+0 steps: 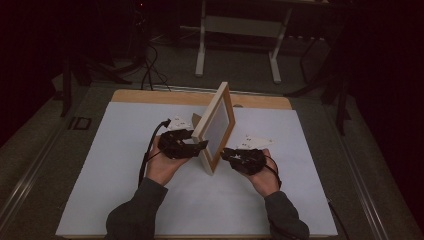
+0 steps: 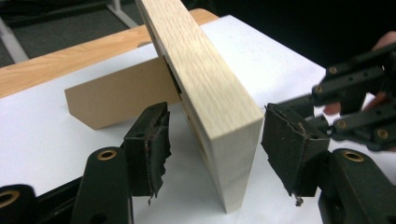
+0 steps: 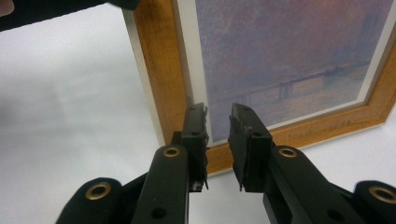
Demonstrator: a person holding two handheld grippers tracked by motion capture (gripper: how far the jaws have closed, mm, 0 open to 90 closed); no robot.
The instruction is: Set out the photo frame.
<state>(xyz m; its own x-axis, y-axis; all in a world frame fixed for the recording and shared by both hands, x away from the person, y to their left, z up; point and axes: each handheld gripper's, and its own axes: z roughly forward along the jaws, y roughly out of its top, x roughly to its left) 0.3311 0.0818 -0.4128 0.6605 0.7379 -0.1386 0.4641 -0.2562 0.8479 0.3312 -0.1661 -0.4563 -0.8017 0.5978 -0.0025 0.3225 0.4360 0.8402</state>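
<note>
The picture frame (image 1: 216,127) already stands upright on the bench (image 1: 125,200) on its cardboard prop (image 2: 119,95), the left tool (image 2: 212,140) open astride its edge without touching, the right tool (image 3: 218,140) slightly open and empty before its glass, so only withdrawing seems left.

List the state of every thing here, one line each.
Frame: upright on the sheet, tilted back on its stand.
Stand: folded out behind the frame, foot on the sheet.
Left gripper: open, jaws either side of the frame's edge, pads apart from it.
Right gripper: open with a narrow gap, nothing between the jaws, facing the picture.
</note>
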